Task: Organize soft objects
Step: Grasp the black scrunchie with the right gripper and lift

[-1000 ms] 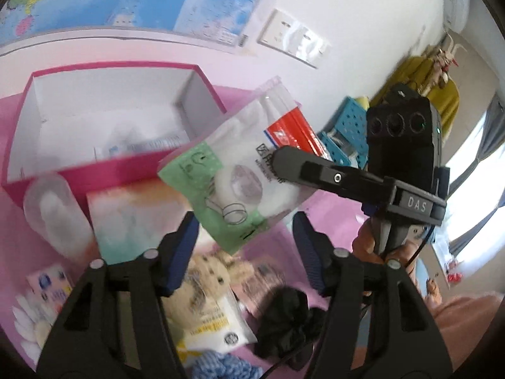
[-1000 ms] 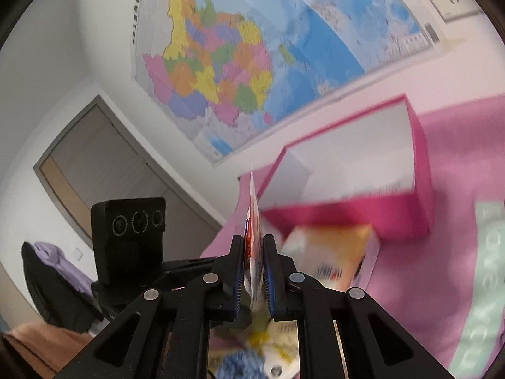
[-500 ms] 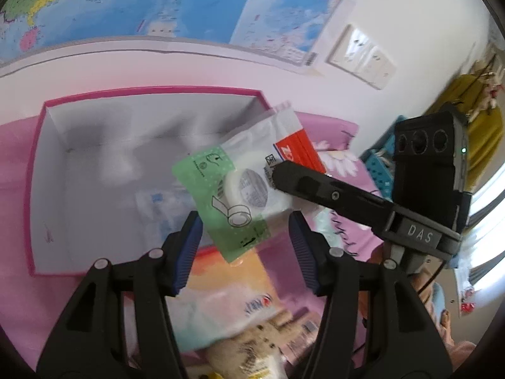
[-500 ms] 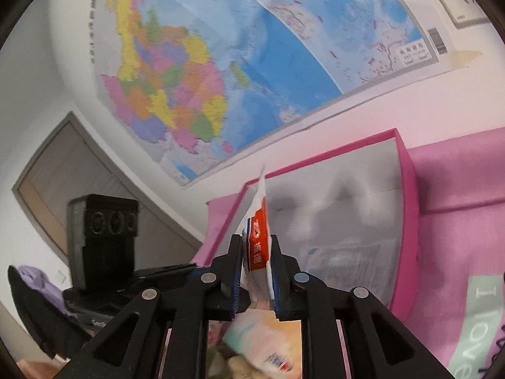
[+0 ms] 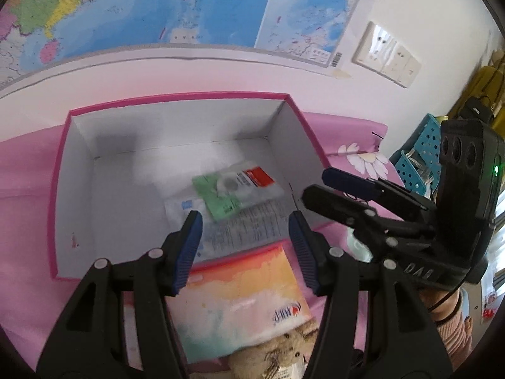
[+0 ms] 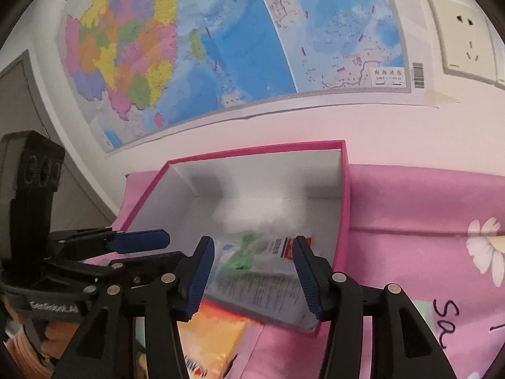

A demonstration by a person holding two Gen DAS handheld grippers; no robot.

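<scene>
One pouch down: our right gripper, clamped on the green-and-white tape packet half a second ago, now gapes empty like the left gripper, packet lying at the pink box floor's 3 o'clock side, tissue pack next.

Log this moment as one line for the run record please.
right gripper: open, empty | left gripper: open, empty | green-and-white packet: lying in pink box | tissue pack: outside box
</scene>
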